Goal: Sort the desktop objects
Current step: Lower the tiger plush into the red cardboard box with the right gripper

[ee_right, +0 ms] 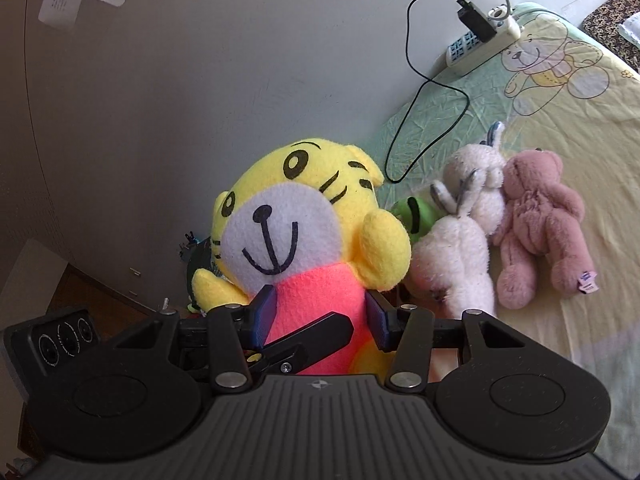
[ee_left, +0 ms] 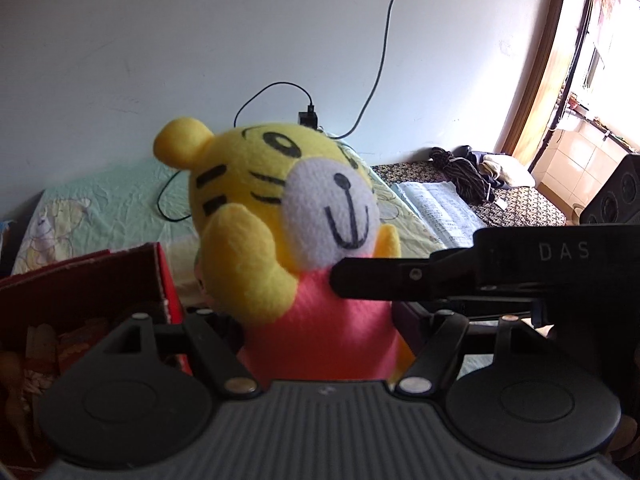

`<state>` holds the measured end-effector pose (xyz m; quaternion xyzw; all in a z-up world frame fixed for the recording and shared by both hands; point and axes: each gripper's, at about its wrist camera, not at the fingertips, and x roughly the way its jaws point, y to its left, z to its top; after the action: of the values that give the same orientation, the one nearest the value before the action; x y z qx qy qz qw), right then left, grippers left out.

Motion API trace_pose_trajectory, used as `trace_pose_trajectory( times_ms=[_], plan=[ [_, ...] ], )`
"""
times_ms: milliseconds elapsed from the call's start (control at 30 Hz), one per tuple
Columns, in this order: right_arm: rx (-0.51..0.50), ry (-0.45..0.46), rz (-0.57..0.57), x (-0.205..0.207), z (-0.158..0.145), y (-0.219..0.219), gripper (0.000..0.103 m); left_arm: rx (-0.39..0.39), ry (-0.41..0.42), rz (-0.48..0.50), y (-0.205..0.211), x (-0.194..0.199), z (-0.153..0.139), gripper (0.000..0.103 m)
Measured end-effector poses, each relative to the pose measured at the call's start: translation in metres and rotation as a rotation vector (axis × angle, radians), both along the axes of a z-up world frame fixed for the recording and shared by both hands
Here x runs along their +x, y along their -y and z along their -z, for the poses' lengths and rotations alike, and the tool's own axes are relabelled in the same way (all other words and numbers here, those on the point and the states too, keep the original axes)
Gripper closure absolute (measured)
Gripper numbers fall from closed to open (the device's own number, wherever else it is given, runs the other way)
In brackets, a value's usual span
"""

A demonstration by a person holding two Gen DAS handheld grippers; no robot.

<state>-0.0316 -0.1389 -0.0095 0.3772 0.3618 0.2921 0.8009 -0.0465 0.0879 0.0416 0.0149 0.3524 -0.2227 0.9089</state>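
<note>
Tiger plush, base hidden behind jaws

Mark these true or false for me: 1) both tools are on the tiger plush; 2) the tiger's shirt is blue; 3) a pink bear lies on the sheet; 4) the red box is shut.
1. True: the right tool clamps the tiger plush at its body, and the left tool is closed on it too.
2. False: its shirt is pink.
3. True: the pink bear lies beside a white plush.
4. False: the red box is open.
</note>
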Motion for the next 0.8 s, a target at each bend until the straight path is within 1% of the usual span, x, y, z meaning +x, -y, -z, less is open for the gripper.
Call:
trace_pose_trajectory(
  times_ms=[167,267,367,467,633,700,800],
  plan=[
    [-0.001,-0.014,0.012,0.001,-0.004,-0.044,0.051,-0.011,-0.001,0.002,-0.052,-0.002,-0.006,0.029],
    [-0.012,-0.017,0.028,-0.001,-0.005,-0.069,0.051,-0.016,-0.005,0.010,-0.076,0.001,-0.005,0.028],
    [-0.038,-0.025,0.063,-0.002,-0.005,-0.089,0.051,-0.029,-0.018,0.034,-0.097,0.007,0.002,0.027],
    [-0.075,-0.037,0.106,-0.004,-0.002,-0.104,0.051,-0.041,-0.057,0.068,-0.113,0.017,0.015,0.027],
    [-0.150,-0.019,0.193,-0.009,0.001,-0.123,0.051,-0.118,-0.114,0.116,-0.141,0.033,0.031,0.019],
    [-0.170,-0.016,0.214,-0.008,0.002,-0.131,0.051,-0.134,-0.125,0.122,-0.151,0.038,0.035,0.016],
    [-0.195,-0.016,0.241,-0.010,0.003,-0.140,0.051,-0.168,-0.146,0.134,-0.167,0.041,0.037,0.015]
  ],
)
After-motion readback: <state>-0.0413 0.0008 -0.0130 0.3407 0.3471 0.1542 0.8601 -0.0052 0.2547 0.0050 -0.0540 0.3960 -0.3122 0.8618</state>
